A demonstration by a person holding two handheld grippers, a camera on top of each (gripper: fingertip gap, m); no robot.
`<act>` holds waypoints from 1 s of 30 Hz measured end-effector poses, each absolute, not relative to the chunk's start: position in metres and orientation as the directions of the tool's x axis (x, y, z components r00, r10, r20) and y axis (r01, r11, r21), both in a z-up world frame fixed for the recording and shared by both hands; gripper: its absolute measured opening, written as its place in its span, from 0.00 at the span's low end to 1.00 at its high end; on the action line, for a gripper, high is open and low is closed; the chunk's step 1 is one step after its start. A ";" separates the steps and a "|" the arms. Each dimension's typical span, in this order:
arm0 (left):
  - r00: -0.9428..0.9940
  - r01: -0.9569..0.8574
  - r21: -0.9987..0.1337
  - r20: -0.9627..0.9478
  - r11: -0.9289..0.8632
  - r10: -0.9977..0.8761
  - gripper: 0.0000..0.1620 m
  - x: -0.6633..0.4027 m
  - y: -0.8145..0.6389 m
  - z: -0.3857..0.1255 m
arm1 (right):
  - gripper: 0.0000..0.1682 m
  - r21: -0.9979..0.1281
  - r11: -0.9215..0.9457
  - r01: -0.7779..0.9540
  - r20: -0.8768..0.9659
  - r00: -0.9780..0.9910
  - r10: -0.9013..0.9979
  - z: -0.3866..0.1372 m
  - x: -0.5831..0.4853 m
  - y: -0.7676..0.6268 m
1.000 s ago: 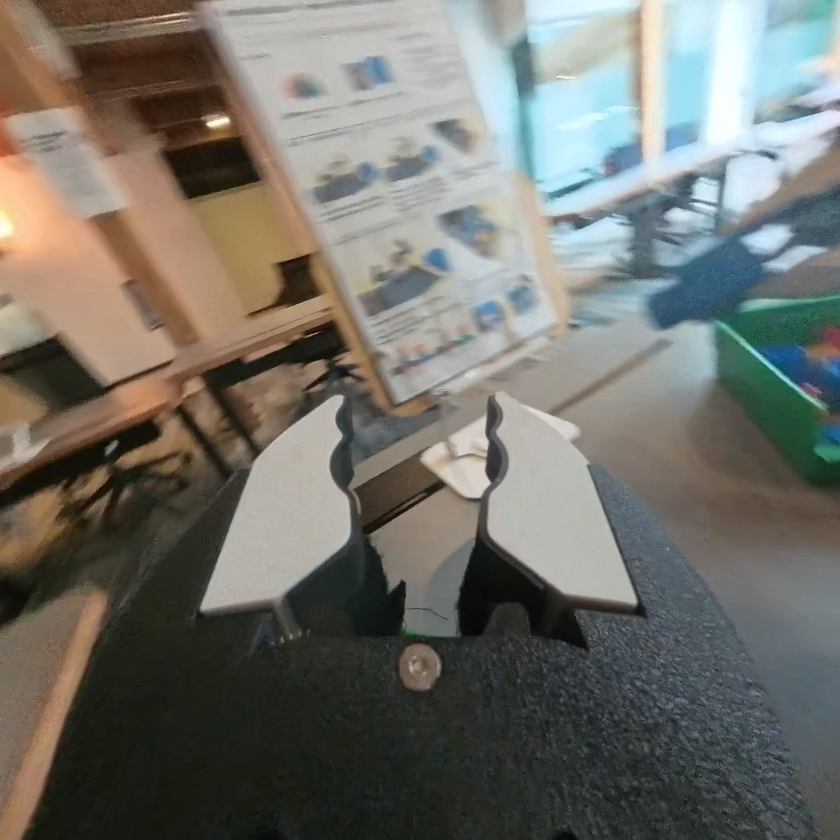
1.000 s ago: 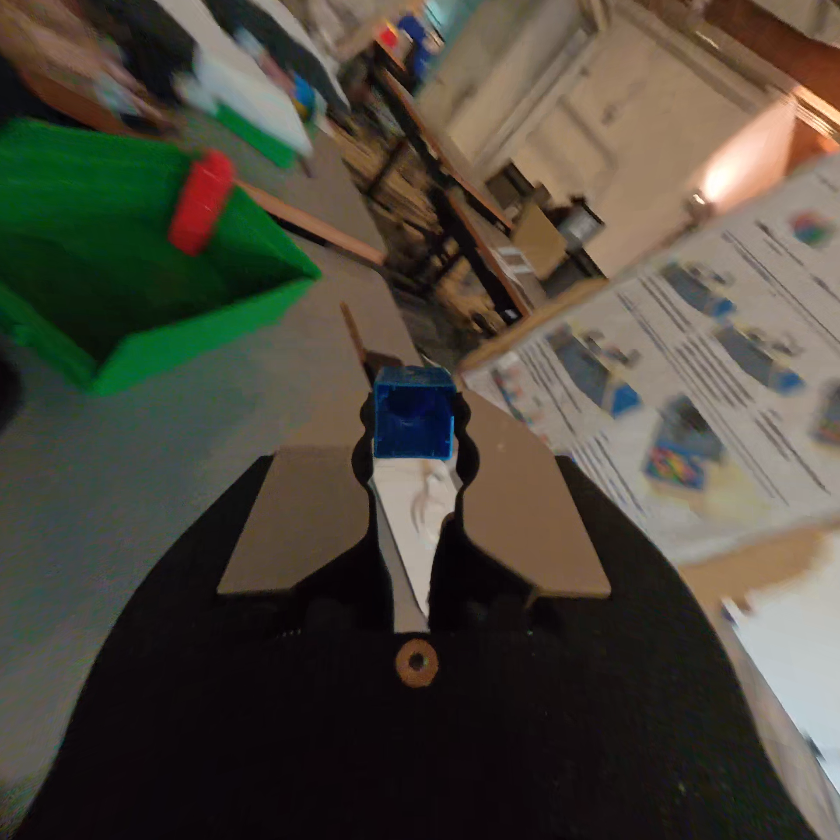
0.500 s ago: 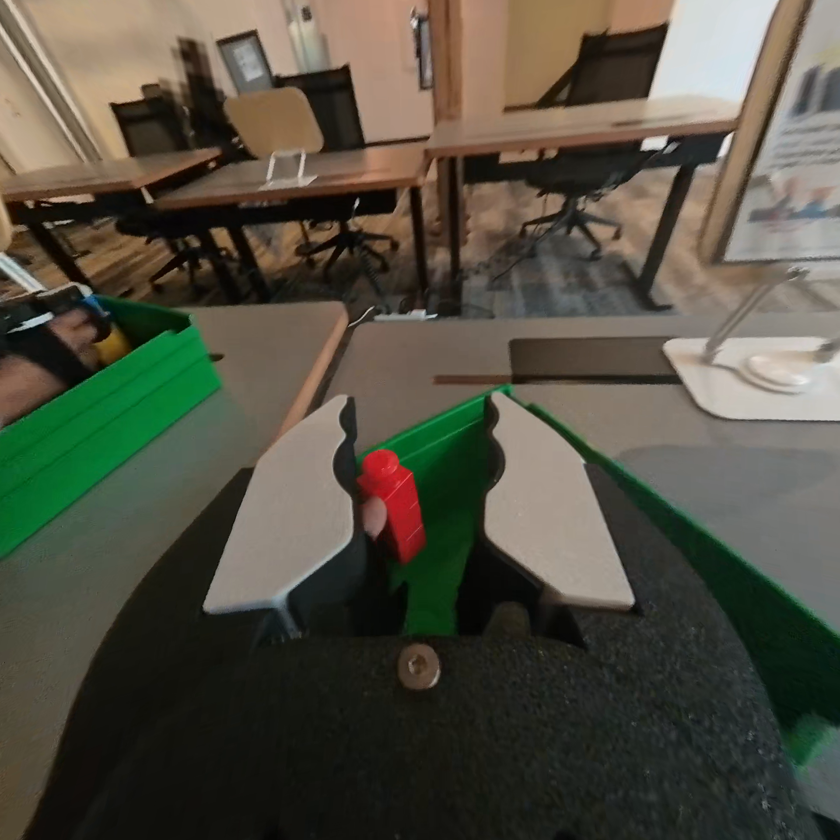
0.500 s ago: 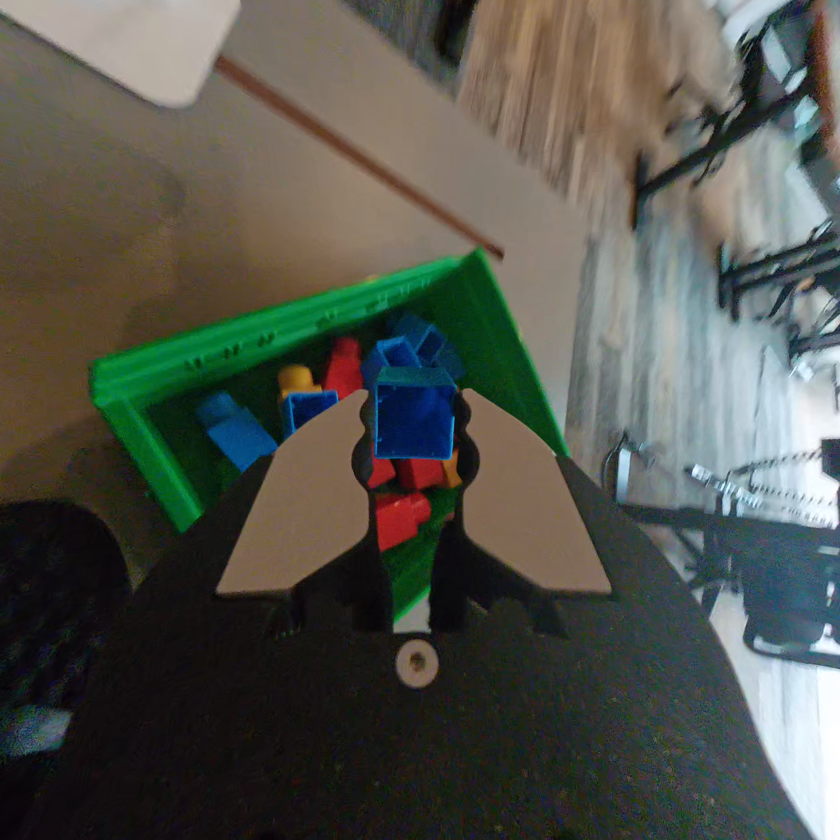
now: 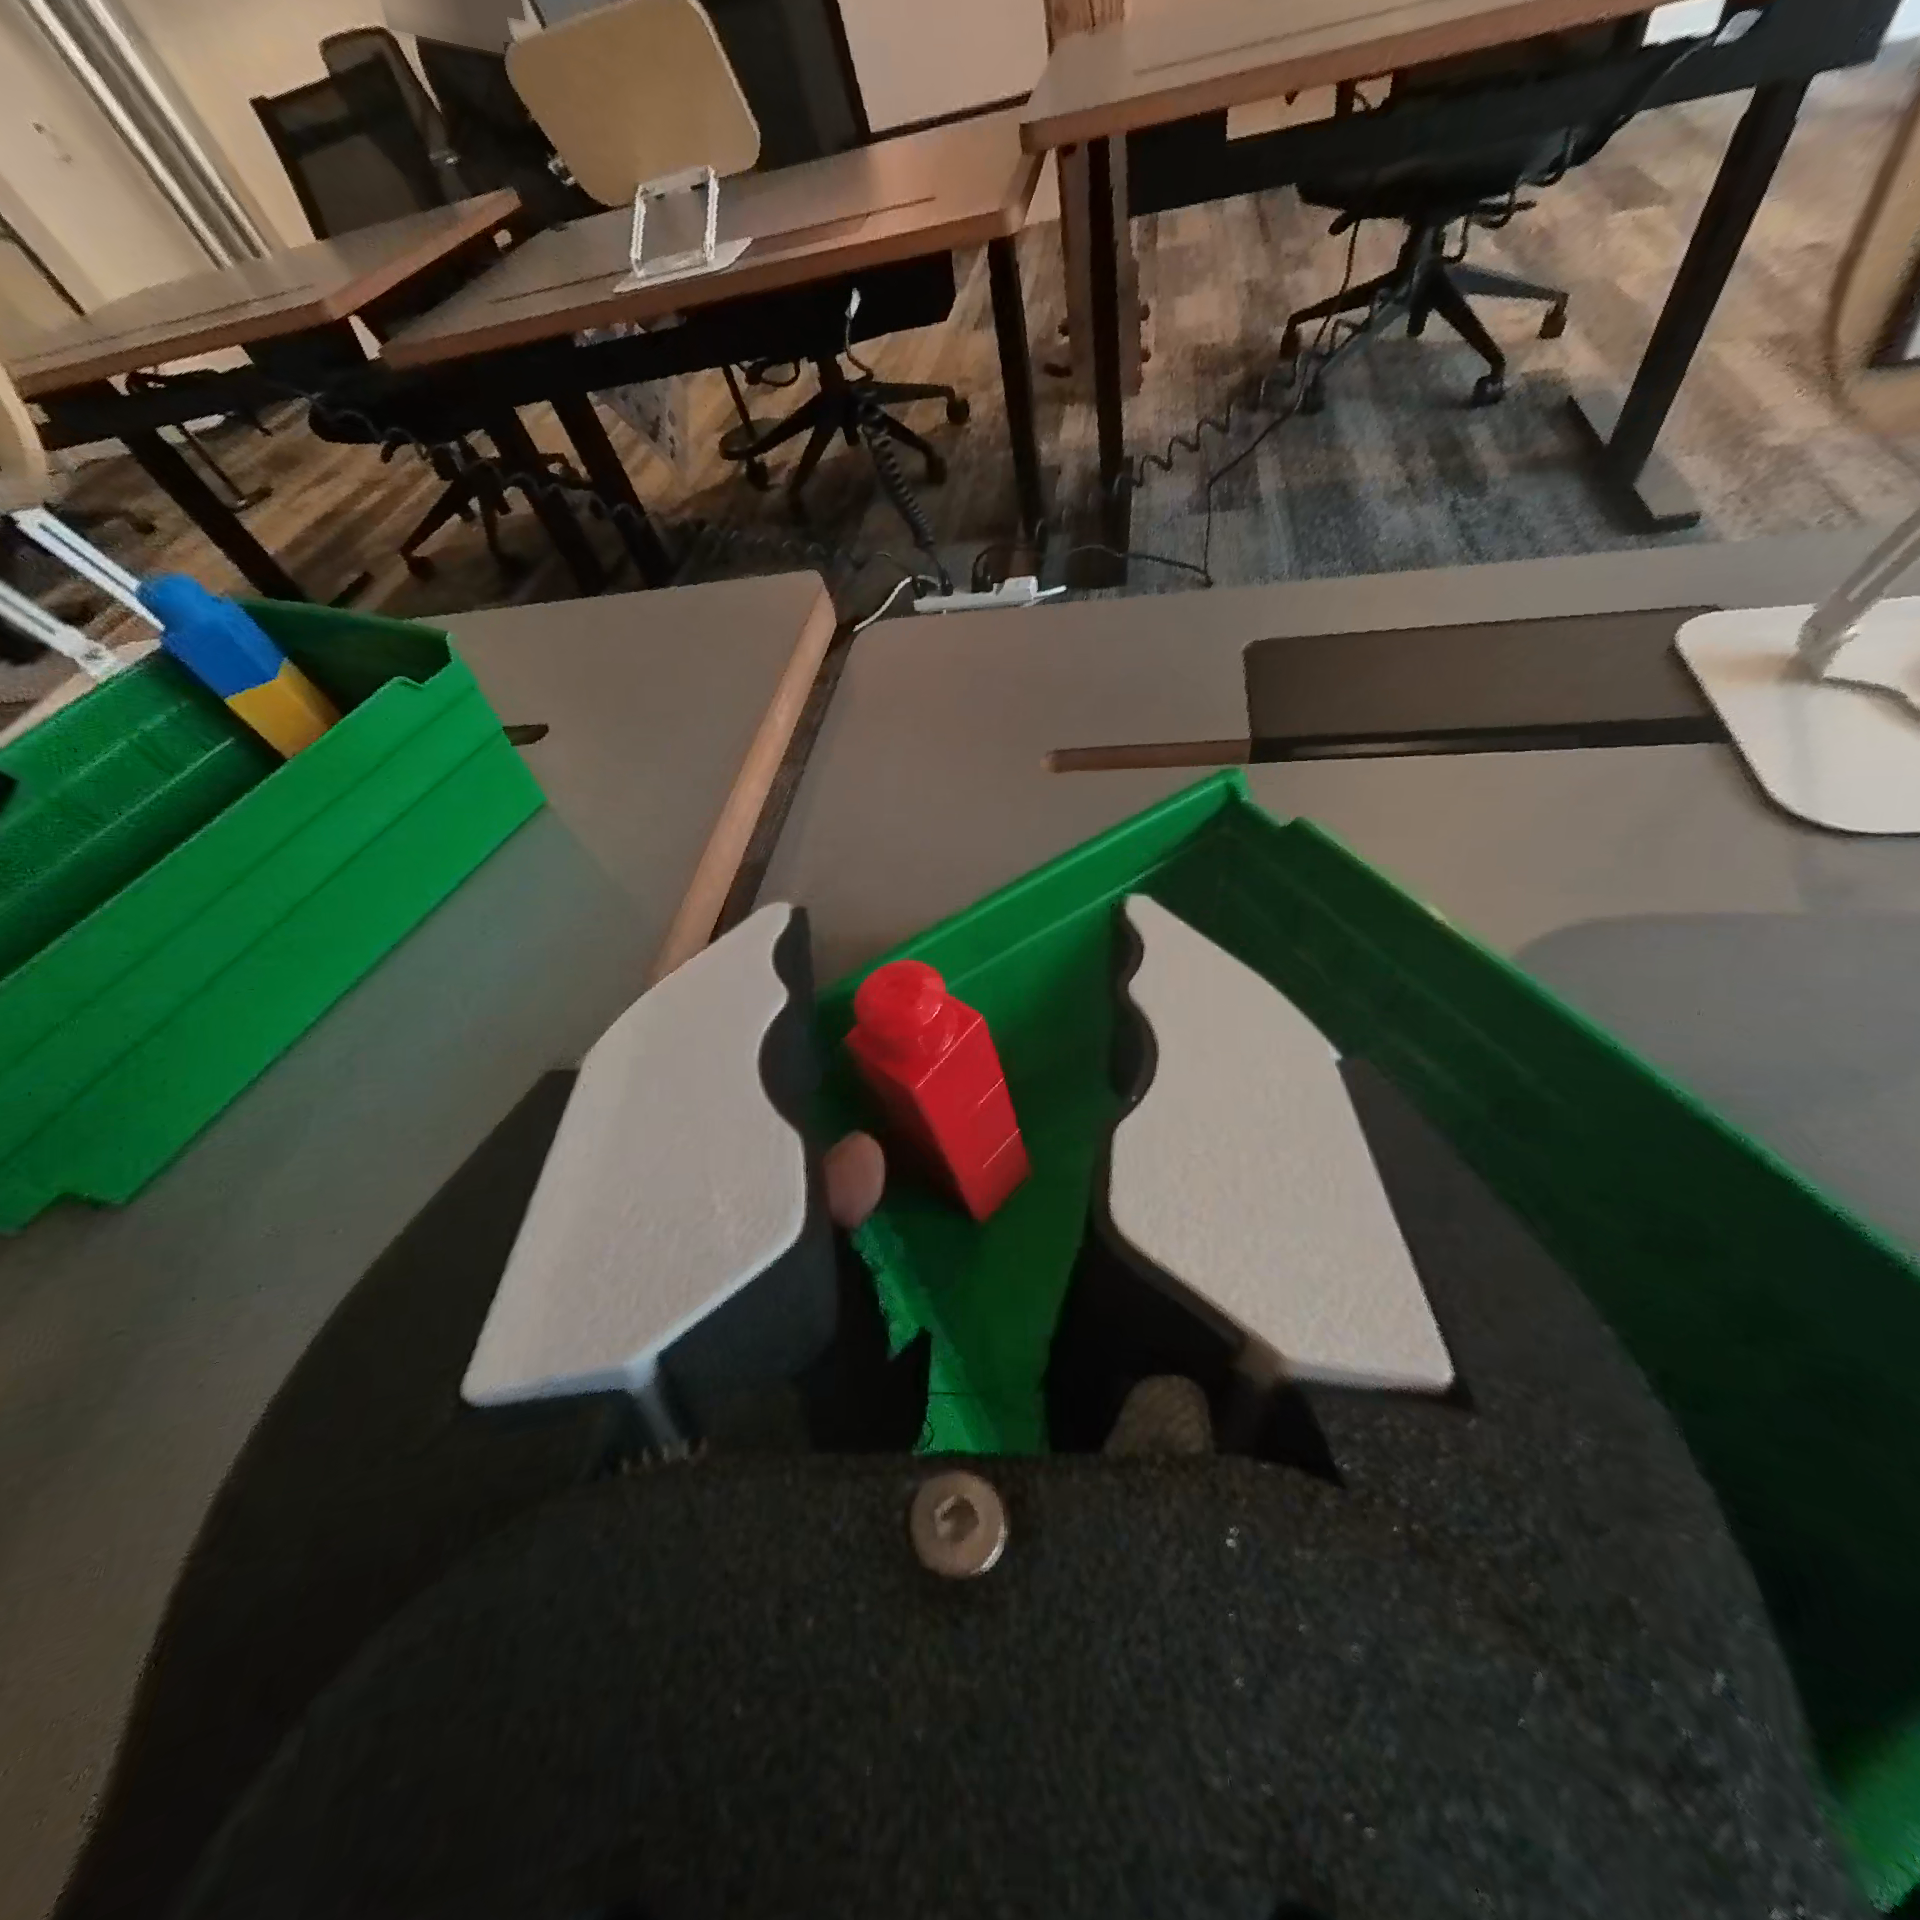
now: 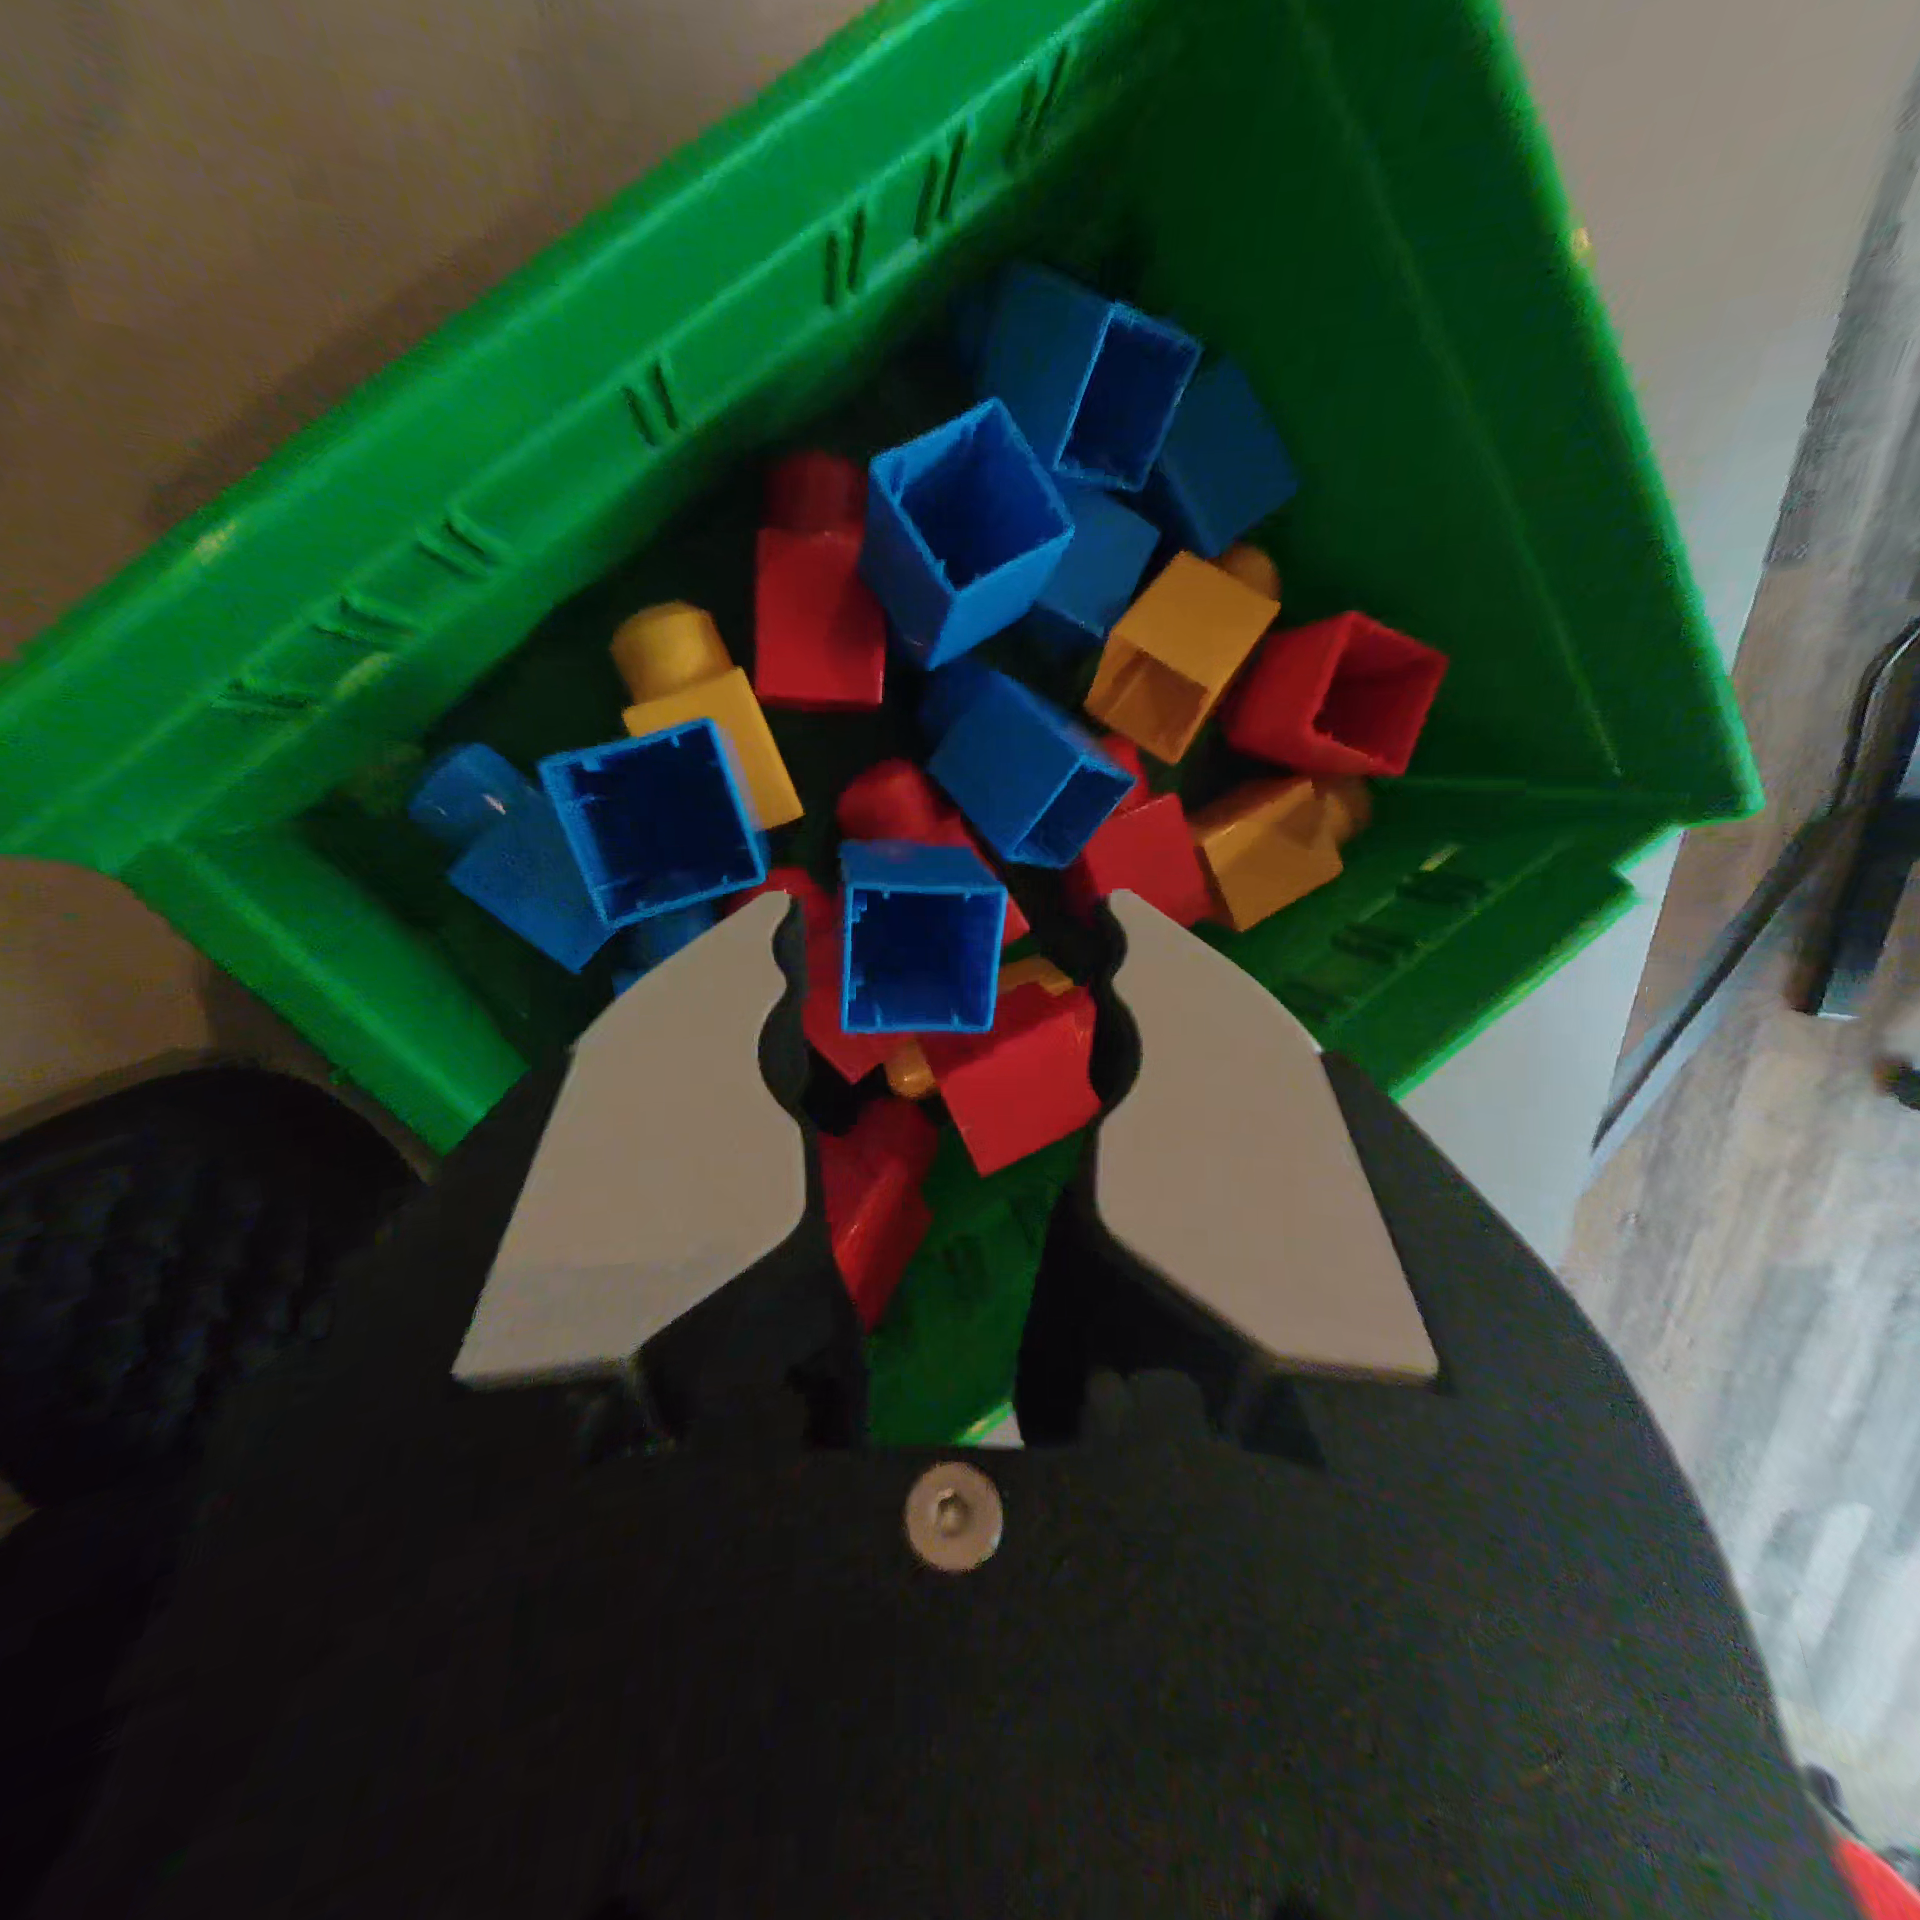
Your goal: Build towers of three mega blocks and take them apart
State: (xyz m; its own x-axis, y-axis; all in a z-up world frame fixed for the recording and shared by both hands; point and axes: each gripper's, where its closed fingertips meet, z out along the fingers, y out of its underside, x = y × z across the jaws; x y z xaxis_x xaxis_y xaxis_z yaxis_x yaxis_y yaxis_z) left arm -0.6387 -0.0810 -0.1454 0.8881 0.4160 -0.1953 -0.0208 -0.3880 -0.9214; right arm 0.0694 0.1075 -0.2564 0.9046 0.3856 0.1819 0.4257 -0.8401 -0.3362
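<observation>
We find no legible brand, label or writing on any item

Left wrist view: left gripper (image 5: pixel 961 1023), fingers spread wide and holding nothing, above a corner of a green bin (image 5: pixel 1455 1039). Between the fingers we see a tilted red tower (image 5: pixel 940 1086) of stacked mega blocks, stud up, touching neither finger; a fingertip (image 5: pixel 854 1174) shows beside its base. A second green bin (image 5: pixel 239 914) sits to the left on the grey table (image 5: pixel 1039 707), with a blue-over-yellow stack (image 5: pixel 234 665) rising from it. A white stand base (image 5: pixel 1808 717) is at far right

Right wrist view only: right gripper (image 6: pixel 951 961), fingers parted, over a green bin (image 6: pixel 623 343) of loose red, blue and yellow blocks. A blue block (image 6: pixel 920 940), hollow side toward us, lies between the fingertips; neither finger grips it
</observation>
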 end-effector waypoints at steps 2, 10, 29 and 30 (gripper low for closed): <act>0.876 -0.008 -0.911 -0.205 -0.413 0.436 0.34 -0.644 -0.084 -0.151 | 0.32 -0.435 -0.800 0.413 0.208 0.911 0.357 -0.237 0.065 0.117; 0.865 0.067 -0.882 -0.181 -0.466 0.467 0.39 -0.657 -0.090 -0.171 | 0.33 -0.658 -0.494 0.569 0.416 0.821 0.392 -0.155 0.010 0.129; 0.790 0.126 -0.746 -0.323 -0.654 0.521 0.49 -0.687 -0.064 -0.241 | 0.31 -0.614 -0.248 0.750 0.587 0.643 0.491 -0.133 -0.047 0.129; 0.771 0.130 -0.731 -0.350 -0.670 0.532 0.50 -0.691 -0.066 -0.243 | 0.31 -0.616 -0.247 0.748 0.586 0.645 0.490 -0.133 -0.046 0.129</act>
State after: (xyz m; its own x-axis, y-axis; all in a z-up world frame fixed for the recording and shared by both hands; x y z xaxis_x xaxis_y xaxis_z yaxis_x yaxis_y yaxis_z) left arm -0.6907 -0.0662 -0.2432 0.7706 0.5323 -0.3504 0.1300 -0.6697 -0.7312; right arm -0.0464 0.1289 -0.1330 0.6450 0.4901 0.5863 0.7478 -0.2471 -0.6162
